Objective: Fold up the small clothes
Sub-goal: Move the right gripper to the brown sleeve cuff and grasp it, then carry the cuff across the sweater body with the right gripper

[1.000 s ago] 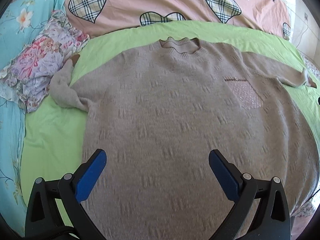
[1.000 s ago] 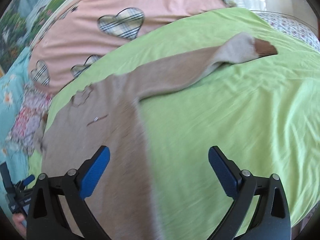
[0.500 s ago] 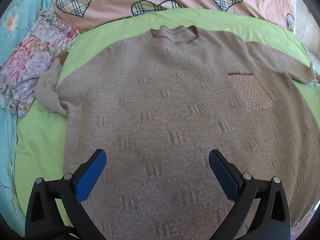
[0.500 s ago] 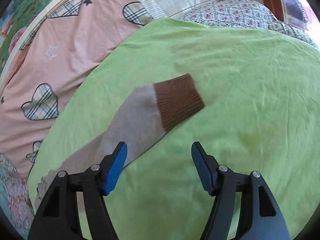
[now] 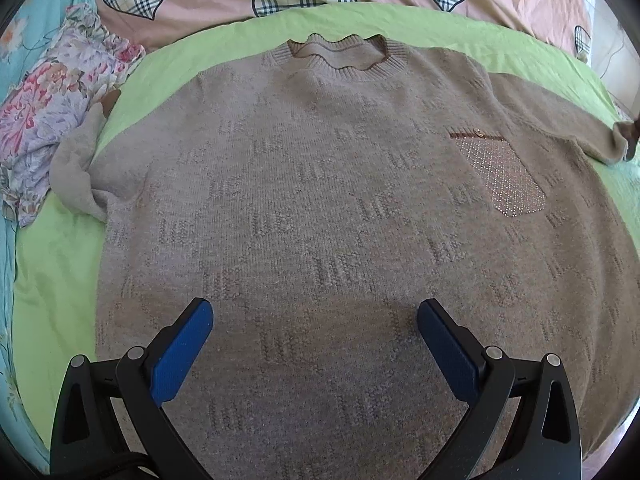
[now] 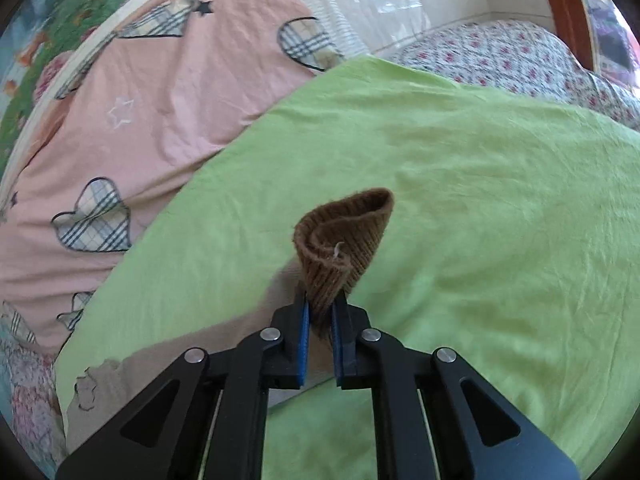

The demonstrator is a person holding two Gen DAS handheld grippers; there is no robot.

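Right tongs (image 6: 319, 312) now clamped on the brown ribbed cuff (image 6: 344, 236); half a second ago they were parted above it. Sleeve grasp done, so we judge fold-in can start. Left tongs (image 5: 314, 320) wide open, holding nothing, over the hem. The taupe sweater (image 5: 320, 208) lies flat on the green bed sheet (image 5: 56, 272), long axis 6 to 12, neckline (image 5: 338, 54) at 12.
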